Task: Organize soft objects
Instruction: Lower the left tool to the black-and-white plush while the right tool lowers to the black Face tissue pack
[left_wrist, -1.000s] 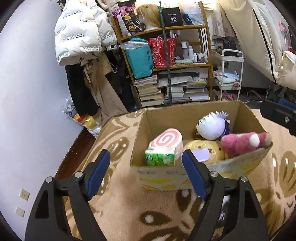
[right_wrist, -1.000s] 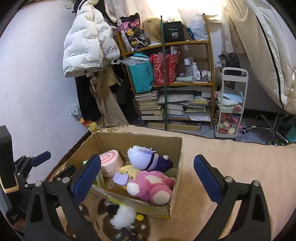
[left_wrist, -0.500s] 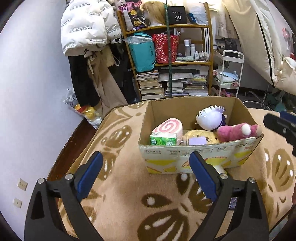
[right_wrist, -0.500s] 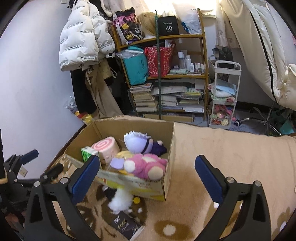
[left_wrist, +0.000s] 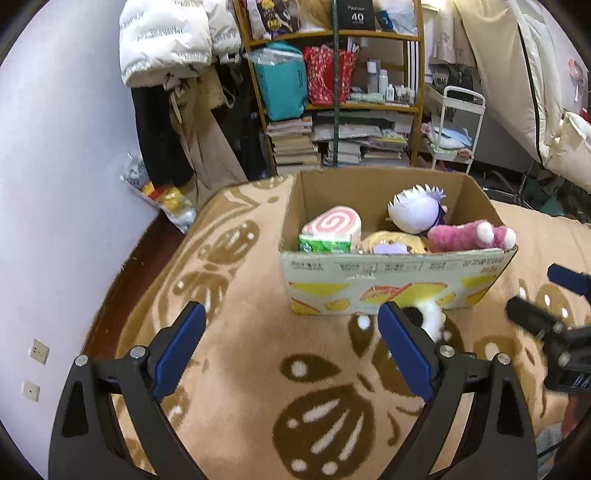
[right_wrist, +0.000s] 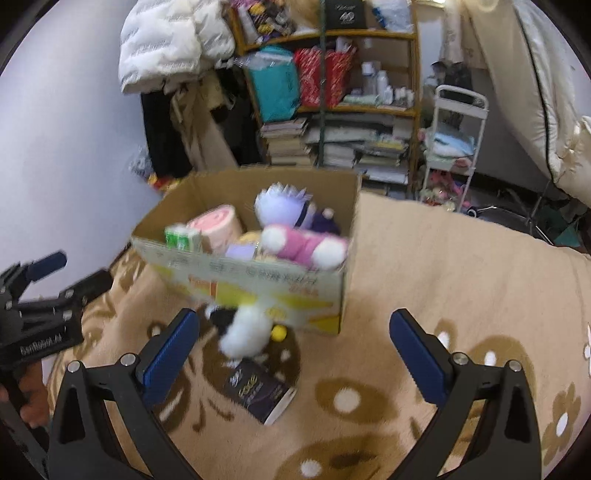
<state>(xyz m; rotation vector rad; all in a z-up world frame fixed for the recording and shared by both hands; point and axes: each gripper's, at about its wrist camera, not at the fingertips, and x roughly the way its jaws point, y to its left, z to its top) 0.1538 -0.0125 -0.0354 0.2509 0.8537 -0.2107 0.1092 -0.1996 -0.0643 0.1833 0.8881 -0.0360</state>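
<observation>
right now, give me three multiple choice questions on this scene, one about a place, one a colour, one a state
1. Where is the fluffy white toy?
A. inside the box
B. on the blanket in front of the box
C. on the shelf

2. What colour is the toy with white paws in the cardboard box?
A. pink
B. green
C. black

3. How is the right gripper?
A. shut on a toy
B. shut and empty
C. open and empty

Answers: B, it lies outside the box's front wall; A, its body is pink; C, nothing sits between its spread pads.
</observation>
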